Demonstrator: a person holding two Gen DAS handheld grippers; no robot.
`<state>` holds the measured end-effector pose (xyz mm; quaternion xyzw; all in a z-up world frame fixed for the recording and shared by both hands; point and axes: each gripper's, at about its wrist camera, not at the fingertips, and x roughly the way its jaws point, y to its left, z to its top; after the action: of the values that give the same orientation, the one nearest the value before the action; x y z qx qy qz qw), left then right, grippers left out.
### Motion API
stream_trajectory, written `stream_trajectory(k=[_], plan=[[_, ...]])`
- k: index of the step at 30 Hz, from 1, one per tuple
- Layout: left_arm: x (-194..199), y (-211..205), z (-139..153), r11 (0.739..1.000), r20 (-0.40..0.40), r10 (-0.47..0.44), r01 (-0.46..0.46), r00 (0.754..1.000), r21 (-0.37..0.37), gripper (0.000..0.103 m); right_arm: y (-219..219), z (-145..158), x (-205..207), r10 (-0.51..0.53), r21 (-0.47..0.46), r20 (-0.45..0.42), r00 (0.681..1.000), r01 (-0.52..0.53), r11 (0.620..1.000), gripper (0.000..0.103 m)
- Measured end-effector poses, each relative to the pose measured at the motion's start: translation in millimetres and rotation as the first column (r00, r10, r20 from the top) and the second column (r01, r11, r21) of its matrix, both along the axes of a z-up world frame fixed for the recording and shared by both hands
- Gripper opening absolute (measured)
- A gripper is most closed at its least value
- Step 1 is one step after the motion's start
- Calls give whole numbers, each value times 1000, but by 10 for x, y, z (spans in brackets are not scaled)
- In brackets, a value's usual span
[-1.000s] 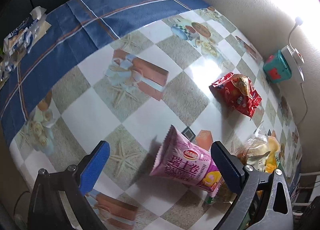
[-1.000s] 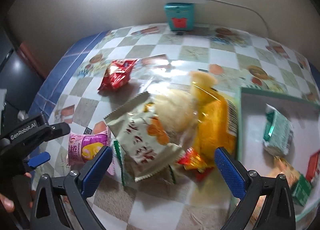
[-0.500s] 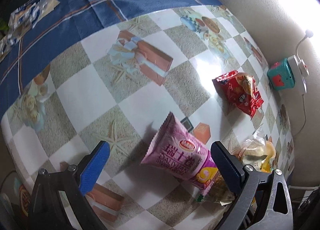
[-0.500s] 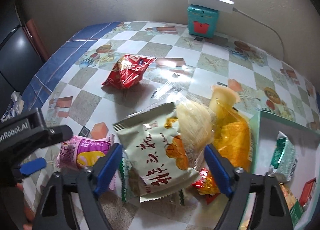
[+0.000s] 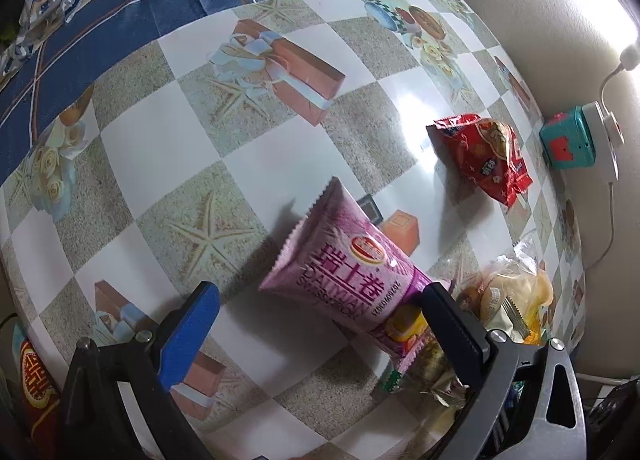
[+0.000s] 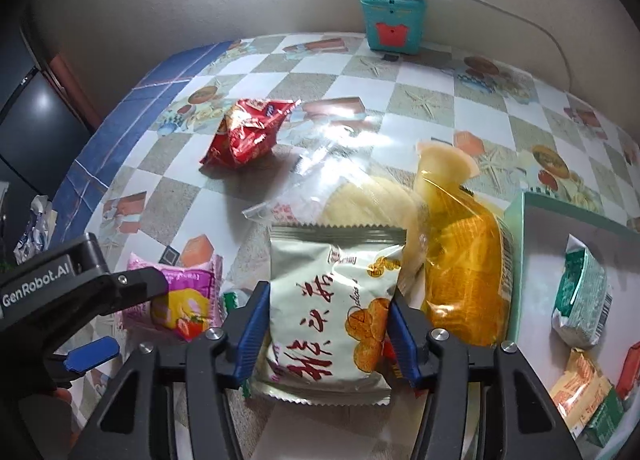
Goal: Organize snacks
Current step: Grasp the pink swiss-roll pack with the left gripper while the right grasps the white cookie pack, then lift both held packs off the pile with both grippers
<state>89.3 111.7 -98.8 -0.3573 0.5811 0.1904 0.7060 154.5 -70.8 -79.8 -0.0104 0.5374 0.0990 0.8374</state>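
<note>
The right hand-held gripper (image 6: 326, 334), jaws just closing, clamps the pale green packet (image 6: 332, 300), while the left hand-held gripper (image 5: 320, 324) gapes over the pink packet (image 5: 344, 276).

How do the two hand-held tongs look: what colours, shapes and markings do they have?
Both tongs are black frames with two fingers each, faced with blue ribbed pads and fixed with silver round bolts. On the right tongs the blue pads run along the inner faces. The left tongs have one blue pad showing; the other finger shows its dark ribbed side. Their black body carries white lettering "GenRobot.AI". No sleeve is visible.
</note>
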Motion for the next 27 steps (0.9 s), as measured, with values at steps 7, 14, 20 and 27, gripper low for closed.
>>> stream_trajectory(k=[7,14,20,27], plan=[[62,-127,1,999,10,-12,12,1000,-34,101,-45,2,-24,-9,5,-15,1000,9,1000,58],[286,-146,-69,998,2,-57,57,998,2,101,-74,-1,-31,-12,14,-27,1000,13,1000,58],[478,-423,-87,965,-46,-224,228,974,131,101,-90,-3,-17,-15,22,-33,999,16,1000,58],[500,-568,-110,925,-82,-342,351,936,147,101,-83,-18,-43,-2,5,-37,999,3,1000,56]])
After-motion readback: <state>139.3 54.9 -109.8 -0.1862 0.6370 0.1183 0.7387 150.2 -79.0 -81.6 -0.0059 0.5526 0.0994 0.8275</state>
